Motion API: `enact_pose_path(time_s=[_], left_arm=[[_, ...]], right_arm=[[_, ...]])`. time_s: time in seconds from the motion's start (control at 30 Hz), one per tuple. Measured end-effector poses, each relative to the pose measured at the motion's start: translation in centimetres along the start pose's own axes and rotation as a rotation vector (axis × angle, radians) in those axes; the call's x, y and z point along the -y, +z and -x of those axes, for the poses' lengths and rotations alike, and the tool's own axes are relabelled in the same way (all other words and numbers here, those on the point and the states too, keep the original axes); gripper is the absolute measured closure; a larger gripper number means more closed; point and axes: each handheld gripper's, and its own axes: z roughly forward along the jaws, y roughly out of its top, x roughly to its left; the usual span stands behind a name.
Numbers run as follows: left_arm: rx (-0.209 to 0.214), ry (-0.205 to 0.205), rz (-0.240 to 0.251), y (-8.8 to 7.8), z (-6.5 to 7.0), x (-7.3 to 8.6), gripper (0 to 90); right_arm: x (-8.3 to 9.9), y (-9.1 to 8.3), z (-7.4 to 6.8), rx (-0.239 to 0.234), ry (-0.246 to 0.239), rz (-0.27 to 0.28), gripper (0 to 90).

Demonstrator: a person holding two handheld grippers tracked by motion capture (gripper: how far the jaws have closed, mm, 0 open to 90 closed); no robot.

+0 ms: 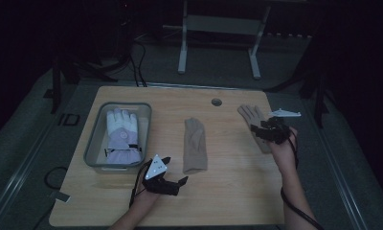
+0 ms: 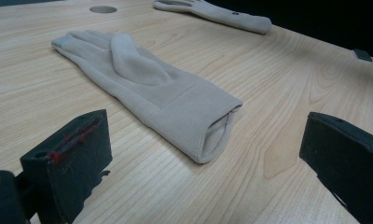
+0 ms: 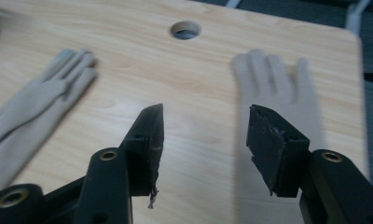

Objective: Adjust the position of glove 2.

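Jaws of right gripper apart over beige glove; no legible writing.

A pale wooden worktop with rounded corners carries everything, and its landmark is the round cable hole near the far edge. Nearer the person than the hole and slightly left lies a flat beige knit glove, fingers pointing away. Right of the hole lies a second beige glove. Far left of it sits a grey rectangular plastic bin.
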Motion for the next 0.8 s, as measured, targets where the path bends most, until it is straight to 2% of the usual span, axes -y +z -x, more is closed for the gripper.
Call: enact_pose_path(time_s=[0.17, 0.33, 0.57, 0.67, 0.8], left_arm=[[-0.002, -0.005, 0.003, 0.0, 0.0, 0.0, 2.3], [-0.005, -0.007, 0.004, -0.1, -0.1, 0.0, 2.3], [-0.005, -0.014, 0.002, -0.1, -0.1, 0.0, 2.3], [-0.004, -0.018, 0.004, -0.1, -0.1, 0.0, 2.3], [-0.002, -0.019, 0.003, -0.1, -0.1, 0.0, 2.3]], right_arm=[[-0.5, 0.5, 1.5, 0.02, -0.003, -0.011, 46.0], [-0.6, 1.8, 3.0, 0.038, 0.019, -0.024, 46.2], [-0.2, 4.9, 5.2, 0.075, 0.044, -0.095, 47.8], [0.2, 6.3, 6.0, 0.063, 0.06, -0.135, 47.8], [1.0, 7.9, 6.6, 0.077, 0.067, -0.184, 48.4]])
